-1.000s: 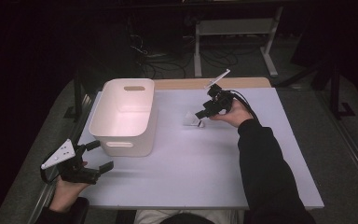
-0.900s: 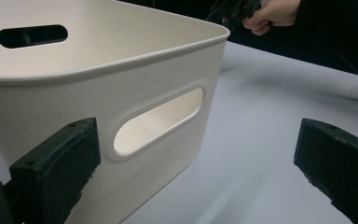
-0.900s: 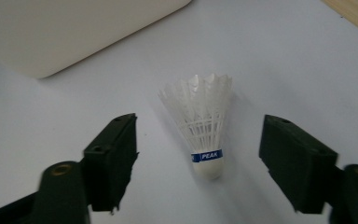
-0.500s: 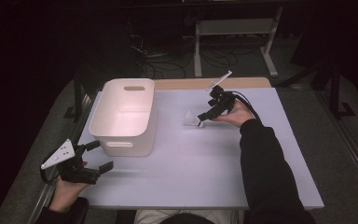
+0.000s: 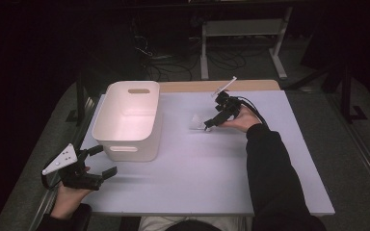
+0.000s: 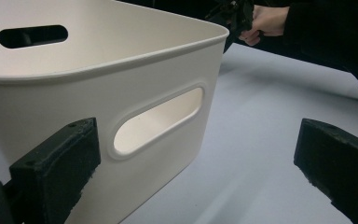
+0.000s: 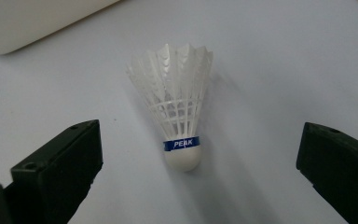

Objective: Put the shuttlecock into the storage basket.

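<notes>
A: Where do we stand with the shuttlecock (image 7: 181,116)?

B: It lies on its side on the table (image 5: 212,163), cork toward our right gripper (image 5: 211,124), feathers fanned away from it. Our jaws have just been opening and now stand spread wide, one on each side of it, touching nothing.

A: Why that far apart?

B: The skirt is broad and fragile. Judging by the set-up, we want the pads to come in around the cork or the blue band, where it is firm, not crush the feathers. With the cork nearest us, the line is good.

A: And the bin (image 5: 127,120)?

B: It sits open on the left of the table, well apart from the shuttlecock, nothing visible in it. It looks like the likely place to drop the thing.

A: What about our left gripper (image 5: 95,166)?

B: It hovers just beside the bin's near wall, close to the handle slot (image 6: 156,120), jaws spread with nothing between them. We judge it is parked there to steady the bin if needed and to stay out of the right arm's way.
</notes>
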{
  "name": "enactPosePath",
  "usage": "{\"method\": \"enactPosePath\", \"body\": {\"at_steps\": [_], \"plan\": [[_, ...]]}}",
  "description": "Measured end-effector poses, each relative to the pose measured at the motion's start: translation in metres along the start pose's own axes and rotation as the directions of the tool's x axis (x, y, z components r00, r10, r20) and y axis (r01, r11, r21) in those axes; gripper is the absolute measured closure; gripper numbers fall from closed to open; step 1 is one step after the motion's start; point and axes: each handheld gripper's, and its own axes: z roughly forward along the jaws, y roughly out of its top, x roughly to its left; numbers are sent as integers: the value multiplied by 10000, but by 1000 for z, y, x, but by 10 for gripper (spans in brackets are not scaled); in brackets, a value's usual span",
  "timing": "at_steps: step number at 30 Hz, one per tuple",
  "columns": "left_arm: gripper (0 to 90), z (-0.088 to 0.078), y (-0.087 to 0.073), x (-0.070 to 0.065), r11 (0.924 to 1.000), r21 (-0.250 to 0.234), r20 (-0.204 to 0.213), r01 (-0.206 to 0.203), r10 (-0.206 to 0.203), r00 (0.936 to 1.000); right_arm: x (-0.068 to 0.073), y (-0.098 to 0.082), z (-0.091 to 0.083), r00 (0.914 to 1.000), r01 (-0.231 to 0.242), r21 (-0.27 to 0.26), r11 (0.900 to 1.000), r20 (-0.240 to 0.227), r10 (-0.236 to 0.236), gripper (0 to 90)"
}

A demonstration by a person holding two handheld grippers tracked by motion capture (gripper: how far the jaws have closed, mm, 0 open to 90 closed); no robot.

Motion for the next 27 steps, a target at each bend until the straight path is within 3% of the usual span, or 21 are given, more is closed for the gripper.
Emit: {"method": "enactPosePath", "body": {"at_steps": [10, 15, 27], "plan": [[2, 0, 0, 0, 10000, -7, 2, -4, 4, 10000, -4, -4, 13, 9999, 24, 382, 9993, -99, -20, 12], [1, -1, 0, -1, 10000, -11, -13, -11, 11, 10000, -6, -7, 19, 10000, 86, 702, 9975, -39, -83, 83], [2, -1, 0, -1, 10000, 7, -8, -31, 31, 10000, -6, -11, 25, 9994, 205, 1096, 9938, -307, -172, 161]]}}
